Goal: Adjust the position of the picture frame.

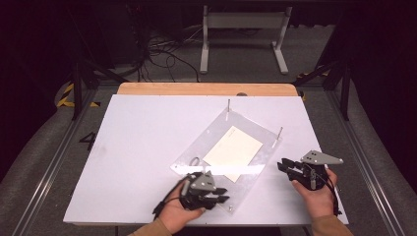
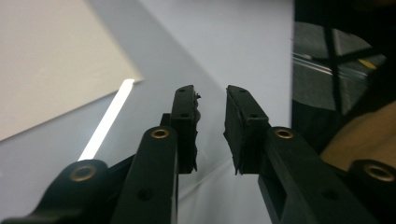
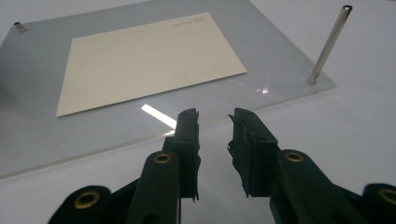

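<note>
Clear acrylic plate (image 1: 246, 142) lying skewed on the white table (image 1: 142, 147), a cream card (image 1: 233, 147) on its middle and thin metal posts (image 3: 329, 44) upright at its corners. Left gripper (image 1: 221, 194), jaws parted and empty, over the plate's near corner; right gripper (image 1: 282, 164), jaws likewise parted and empty, just beside its right edge

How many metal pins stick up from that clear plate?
3 show: one pin at the plate's far corner, one at its right corner, one short pin at its left; the near corner is hidden.
</note>
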`<state>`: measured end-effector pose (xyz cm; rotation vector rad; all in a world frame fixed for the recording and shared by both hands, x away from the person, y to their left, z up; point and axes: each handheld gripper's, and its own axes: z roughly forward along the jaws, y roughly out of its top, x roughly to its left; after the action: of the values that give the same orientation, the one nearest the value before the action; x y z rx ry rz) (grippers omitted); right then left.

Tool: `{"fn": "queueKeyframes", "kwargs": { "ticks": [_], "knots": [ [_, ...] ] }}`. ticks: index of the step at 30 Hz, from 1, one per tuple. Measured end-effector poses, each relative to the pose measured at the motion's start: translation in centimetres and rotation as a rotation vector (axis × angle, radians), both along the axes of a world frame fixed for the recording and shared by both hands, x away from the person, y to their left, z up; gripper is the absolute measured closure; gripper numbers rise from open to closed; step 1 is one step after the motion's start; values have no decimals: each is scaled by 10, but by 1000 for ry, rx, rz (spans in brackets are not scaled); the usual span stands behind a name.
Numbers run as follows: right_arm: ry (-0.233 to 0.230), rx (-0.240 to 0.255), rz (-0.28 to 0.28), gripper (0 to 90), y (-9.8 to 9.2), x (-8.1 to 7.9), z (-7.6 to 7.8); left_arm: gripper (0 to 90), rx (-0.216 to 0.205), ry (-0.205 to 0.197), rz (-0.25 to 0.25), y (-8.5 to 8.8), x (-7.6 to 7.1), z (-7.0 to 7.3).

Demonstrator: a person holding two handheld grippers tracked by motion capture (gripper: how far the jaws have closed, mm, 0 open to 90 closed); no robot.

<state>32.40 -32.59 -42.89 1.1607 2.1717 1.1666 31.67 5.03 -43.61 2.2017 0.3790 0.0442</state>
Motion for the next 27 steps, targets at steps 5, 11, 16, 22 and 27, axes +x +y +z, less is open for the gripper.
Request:
{"fn": "queueKeyframes", "kwargs": {
  "ticks": [5,11,16,22,27],
  "knots": [
    [0,5,12,701,2,-4,0,634,-15,33,222,64,33,0],
    [6,7,12,697,2,-4,-2,664,54,2,326,91,50,-6],
    [11,10,11,693,1,-4,-5,684,113,-8,357,95,58,-14],
    [9,19,7,693,-1,-4,-4,792,150,-29,349,94,62,-19],
    [8,19,9,693,0,-4,-5,837,166,-62,337,92,61,-19]
  ]
}}
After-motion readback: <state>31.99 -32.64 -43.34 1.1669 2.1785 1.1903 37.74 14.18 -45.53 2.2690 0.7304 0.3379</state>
